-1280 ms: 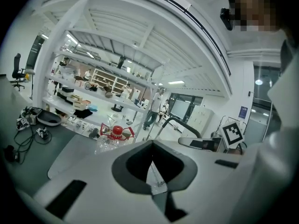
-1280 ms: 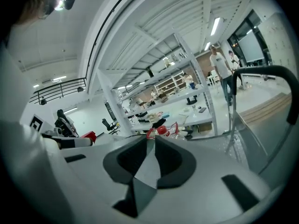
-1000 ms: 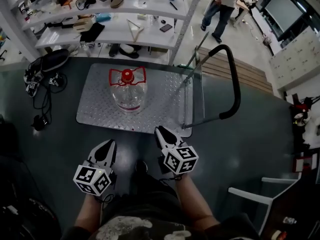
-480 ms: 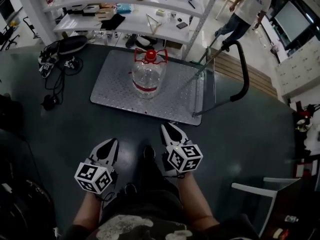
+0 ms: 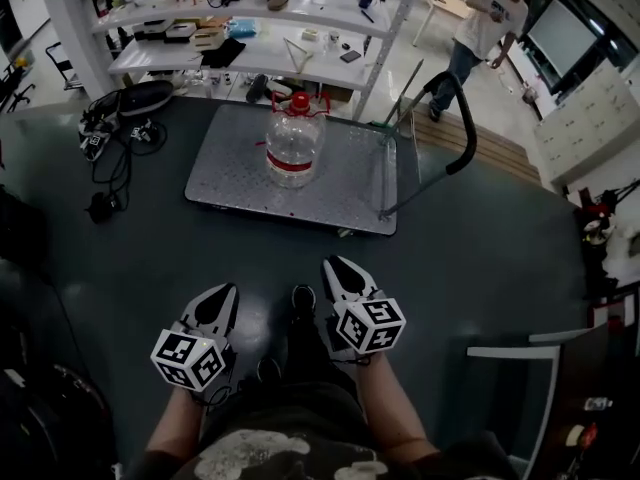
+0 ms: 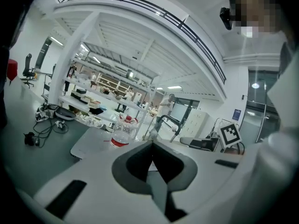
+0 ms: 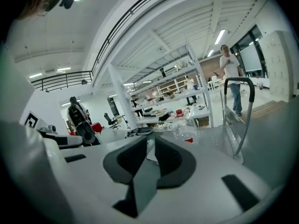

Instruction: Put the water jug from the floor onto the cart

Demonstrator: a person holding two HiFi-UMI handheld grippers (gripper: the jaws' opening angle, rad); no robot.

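Observation:
The clear water jug [image 5: 294,138] with a red cap and red label band stands upright on the metal deck of the cart [image 5: 240,183], near its far edge. The same jug [image 6: 121,135] is small and far ahead in the left gripper view. In the right gripper view the jug [image 7: 186,132] sits left of the cart's handle [image 7: 238,106]. My left gripper [image 5: 224,292] and right gripper [image 5: 336,266] hover side by side over the dark floor, well short of the cart. Both are shut with nothing between the jaws.
The cart's black push handle [image 5: 462,118] rises at its right end. White shelving [image 5: 250,38] with clutter stands behind the cart. Cables and gear [image 5: 110,138] lie on the floor at left. A person [image 5: 480,28] walks at the back right. A white frame [image 5: 520,368] stands at lower right.
Both grippers have drawn back from the cart, which now looks smaller and farther away. The jug stays on the deck. The person in the background has walked to the right.

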